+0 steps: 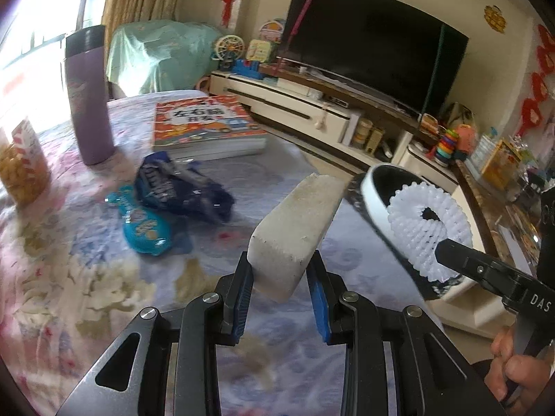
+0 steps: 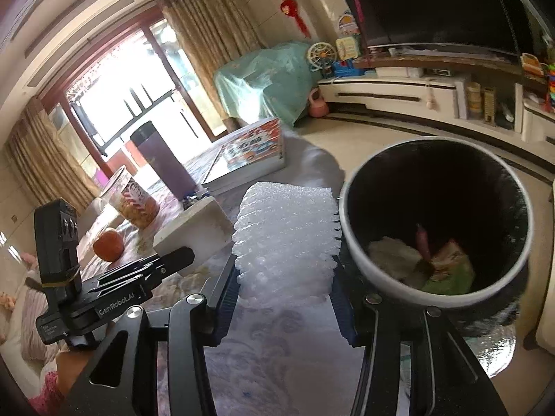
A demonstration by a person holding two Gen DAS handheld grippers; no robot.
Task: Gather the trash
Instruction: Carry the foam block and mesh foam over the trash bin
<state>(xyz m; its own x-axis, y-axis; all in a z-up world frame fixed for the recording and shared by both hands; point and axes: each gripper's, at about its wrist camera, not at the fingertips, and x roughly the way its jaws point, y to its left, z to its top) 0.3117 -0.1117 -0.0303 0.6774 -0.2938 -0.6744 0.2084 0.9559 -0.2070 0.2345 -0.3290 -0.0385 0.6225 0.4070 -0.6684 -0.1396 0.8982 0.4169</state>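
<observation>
My left gripper [image 1: 281, 277] is shut on a white foam block [image 1: 298, 228], held above the flowered tablecloth [image 1: 69, 277]. My right gripper [image 2: 284, 277] is shut on a white foam net sleeve [image 2: 284, 239], which also shows as a white ring [image 1: 430, 232] in the left wrist view. Just right of the sleeve stands a white-rimmed trash bin [image 2: 350, 242] with a dark inside and some paper and green scraps at its bottom. The same bin [image 1: 373, 187] sits behind the ring in the left wrist view. A dark blue wrapper [image 1: 184, 187] and a light blue wrapper [image 1: 145, 228] lie on the table.
A purple tumbler [image 1: 90, 97], a stack of books [image 1: 208, 128] and a snack jar [image 1: 20, 166] stand on the table. An orange [image 2: 108, 244] lies by the jar. A TV [image 1: 374, 45] and its cabinet [image 1: 295, 104] line the far wall. A hand [image 1: 513, 367] holds the right gripper.
</observation>
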